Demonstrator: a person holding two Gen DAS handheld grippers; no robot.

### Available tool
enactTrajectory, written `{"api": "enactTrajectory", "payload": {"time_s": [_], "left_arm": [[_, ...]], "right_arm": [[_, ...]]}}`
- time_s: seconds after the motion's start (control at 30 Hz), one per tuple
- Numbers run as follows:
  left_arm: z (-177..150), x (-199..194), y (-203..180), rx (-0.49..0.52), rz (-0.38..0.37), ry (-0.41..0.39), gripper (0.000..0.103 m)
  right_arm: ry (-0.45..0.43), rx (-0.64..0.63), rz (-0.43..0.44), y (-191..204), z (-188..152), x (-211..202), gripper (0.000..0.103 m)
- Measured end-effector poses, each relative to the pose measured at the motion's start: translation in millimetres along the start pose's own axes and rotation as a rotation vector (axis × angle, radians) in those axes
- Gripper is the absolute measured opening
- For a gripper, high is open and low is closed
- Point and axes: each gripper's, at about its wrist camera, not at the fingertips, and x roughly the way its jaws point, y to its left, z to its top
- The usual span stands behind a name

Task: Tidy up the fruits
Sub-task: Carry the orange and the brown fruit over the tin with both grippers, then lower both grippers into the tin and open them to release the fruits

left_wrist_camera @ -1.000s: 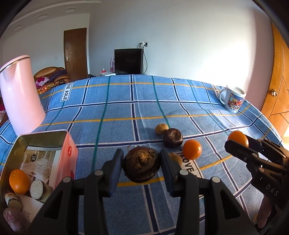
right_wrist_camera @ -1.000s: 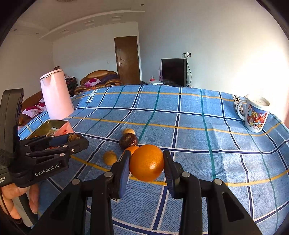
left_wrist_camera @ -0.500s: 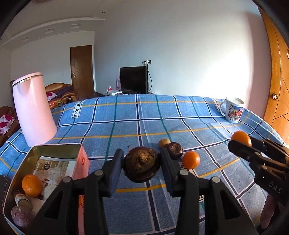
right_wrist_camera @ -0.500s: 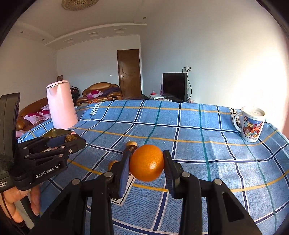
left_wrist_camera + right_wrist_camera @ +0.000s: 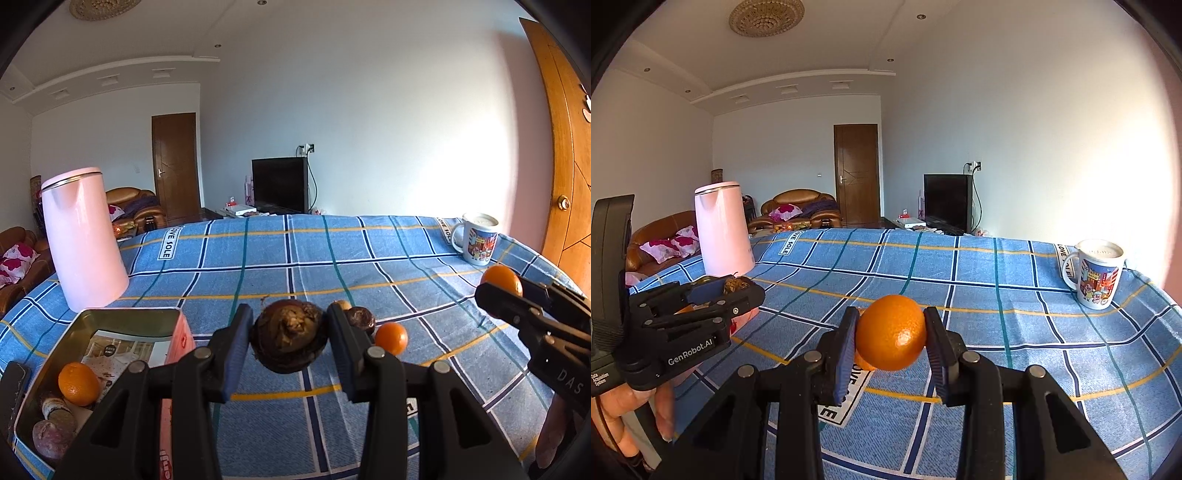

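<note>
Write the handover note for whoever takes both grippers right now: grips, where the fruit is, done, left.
Left gripper: shut on a dark brown round fruit, held above the cloth beside the tin.
Right gripper: shut on an orange, held above the blue checked tablecloth.
Metal tin, near the pink kettle: already holds one orange and some darker pieces.
Loose on the cloth: a small orange, a dark fruit, a pale brown one behind it.
Left: drop both held fruits in the tin, then fetch the loose ones.

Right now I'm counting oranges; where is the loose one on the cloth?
In the left wrist view, the loose orange lies right of centre on the cloth, beside the small dark fruit.
</note>
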Motion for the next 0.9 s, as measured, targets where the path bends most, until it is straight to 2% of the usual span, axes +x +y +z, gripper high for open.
{"api": "enactTrajectory", "payload": {"time_s": [0.37,0.47,0.67,0.9], "left_arm": [[-1.0,-10.9,13.3,-0.037,-0.009,-0.011,0.043],[-0.3,-21.5,29.0,-0.064,0.000,-0.020,0.043],[-4.2,-36.0,76.7,-0.129,0.082,-0.010,0.043],[-10.5,-43.4,124.5,-0.195,0.146,0.016,0.043]], "right_arm": [[-0.027,-0.027,-0.008,12.8,2.5,-3.3,0.037],[-0.020,-0.031,0.033,25.8,7.6,-1.0,0.037],[-0.008,-0.067,0.170,73.9,22.6,7.7,0.037],[0.022,-0.109,0.277,129.4,29.1,26.4,0.037]]}}
